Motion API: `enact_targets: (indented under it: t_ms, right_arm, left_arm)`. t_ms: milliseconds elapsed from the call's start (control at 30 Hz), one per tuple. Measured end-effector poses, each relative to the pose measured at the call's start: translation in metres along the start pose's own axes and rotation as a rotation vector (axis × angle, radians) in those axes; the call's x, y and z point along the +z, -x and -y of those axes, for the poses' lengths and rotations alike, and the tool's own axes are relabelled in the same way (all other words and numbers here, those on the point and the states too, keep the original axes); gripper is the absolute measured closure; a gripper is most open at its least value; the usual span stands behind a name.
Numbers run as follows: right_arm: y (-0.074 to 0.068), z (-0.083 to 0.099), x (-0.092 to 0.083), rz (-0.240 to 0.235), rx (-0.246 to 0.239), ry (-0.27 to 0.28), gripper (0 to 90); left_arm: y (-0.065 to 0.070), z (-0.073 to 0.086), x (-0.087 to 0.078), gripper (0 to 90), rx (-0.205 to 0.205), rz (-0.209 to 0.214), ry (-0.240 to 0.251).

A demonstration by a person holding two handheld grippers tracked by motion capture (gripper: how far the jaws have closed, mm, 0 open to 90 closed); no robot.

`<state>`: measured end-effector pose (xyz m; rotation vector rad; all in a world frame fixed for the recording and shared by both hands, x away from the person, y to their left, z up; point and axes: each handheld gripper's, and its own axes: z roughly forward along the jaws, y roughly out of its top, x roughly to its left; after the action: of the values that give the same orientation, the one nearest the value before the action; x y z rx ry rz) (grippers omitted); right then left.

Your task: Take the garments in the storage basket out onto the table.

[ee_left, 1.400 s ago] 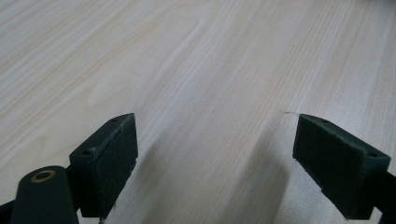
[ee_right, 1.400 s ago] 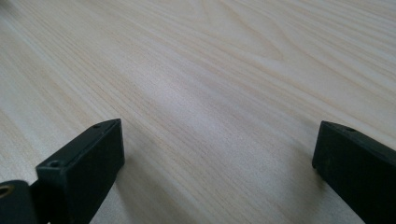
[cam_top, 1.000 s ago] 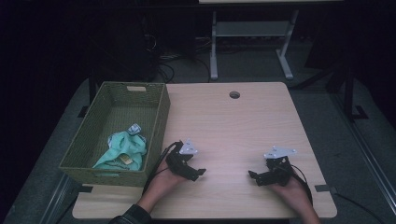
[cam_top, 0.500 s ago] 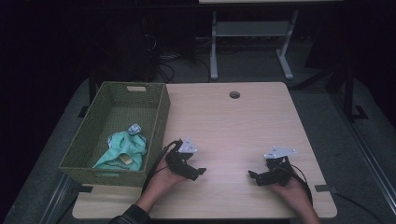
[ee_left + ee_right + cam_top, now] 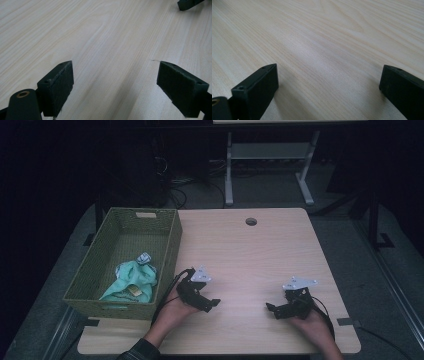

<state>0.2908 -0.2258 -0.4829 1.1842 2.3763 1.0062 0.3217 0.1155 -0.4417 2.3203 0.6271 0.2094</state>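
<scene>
My left gripper point(image 5: 214, 304) rests low on the light wooden table point(image 5: 250, 255), just right of the basket, held by a hand. In the left gripper view its jaws stand wide apart over bare wood, so the left gripper point(image 5: 115, 82) is open and holds nothing. My right gripper point(image 5: 270, 309) sits near the table's front right, pointing left. Its own view shows the right gripper point(image 5: 327, 87) open too, with only wood grain between the pads. A tip of the right gripper's jaw point(image 5: 187, 3) shows at the top right of the left gripper view.
A green woven basket point(image 5: 170, 250) stands at the table's left edge, holding a teal cloth point(image 5: 132, 280) and a small pale object point(image 5: 145, 257). A round cable hole point(image 5: 251, 221) lies near the table's far edge. A white stand point(image 5: 270, 155) rises beyond the table.
</scene>
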Motion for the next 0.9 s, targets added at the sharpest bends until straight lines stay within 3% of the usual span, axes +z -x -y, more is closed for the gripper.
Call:
enact_targets:
  t_ms: [433, 900]
  right_arm:
    - [0.000, 0.000, 0.000, 0.000, 0.000, 0.000, 2.0]
    - [0.000, 0.000, 0.000, 0.000, 0.000, 0.000, 1.9]
  left_arm:
    - [0.000, -0.006, -0.008, 13.6, -0.013, 0.011, 0.023]
    - [0.002, -0.014, -0.019, 13.9, 0.014, 0.009, 0.028]
